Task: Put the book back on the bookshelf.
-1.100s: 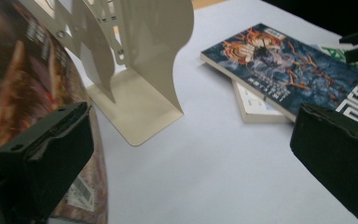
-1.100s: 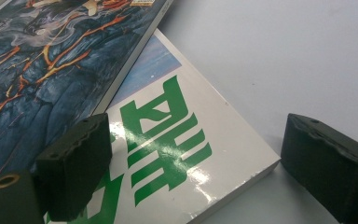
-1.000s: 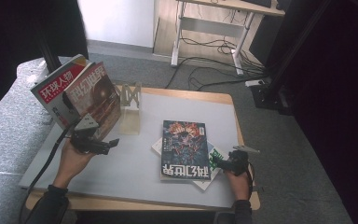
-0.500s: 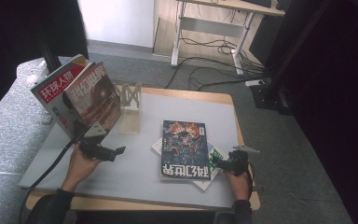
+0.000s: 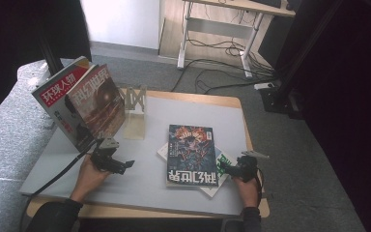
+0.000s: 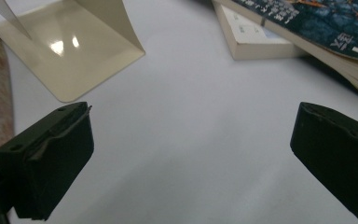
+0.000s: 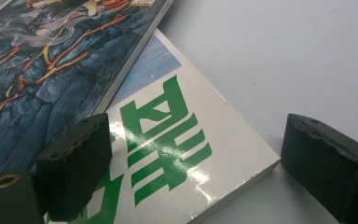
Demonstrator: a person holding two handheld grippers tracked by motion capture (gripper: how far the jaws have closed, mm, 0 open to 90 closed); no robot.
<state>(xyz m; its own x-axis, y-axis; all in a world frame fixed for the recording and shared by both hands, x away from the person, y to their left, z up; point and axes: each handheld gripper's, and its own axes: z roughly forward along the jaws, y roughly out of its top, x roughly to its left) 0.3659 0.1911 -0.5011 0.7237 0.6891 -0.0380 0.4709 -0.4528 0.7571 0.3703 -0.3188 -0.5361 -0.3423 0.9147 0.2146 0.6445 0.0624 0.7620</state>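
Shelving books: judged about half done, with two standing and a stack not yet lifted.
Table [image 5: 193,121]: grey top carrying everything named below; the bookend serves as landmark.
Upright magazines [image 5: 79,104]: two lean together just left of the bookend, apparently already placed.
Flat stack: well right of the bookend and nearer the person; a dark magazine [image 5: 190,154] lies on top, a white book with green lettering [image 7: 168,154] pokes out beneath it on the side away from the bookend, and another pale book [image 6: 256,39] shows under the edge facing it.
Bookend [image 5: 135,111]: cream metal, upright plate with a flat foot; nothing rests on the foot.
Left hand-held gripper [image 5: 118,166]: between bookend and stack, over bare table, jaws wide apart, holding nothing.
Right hand-held gripper [image 5: 228,170]: at the stack's far side from the bookend, jaws wide apart astride the green-lettered book's corner, not closed on it.
Left to do: likely gripping each stacked book and standing it by the bookend.
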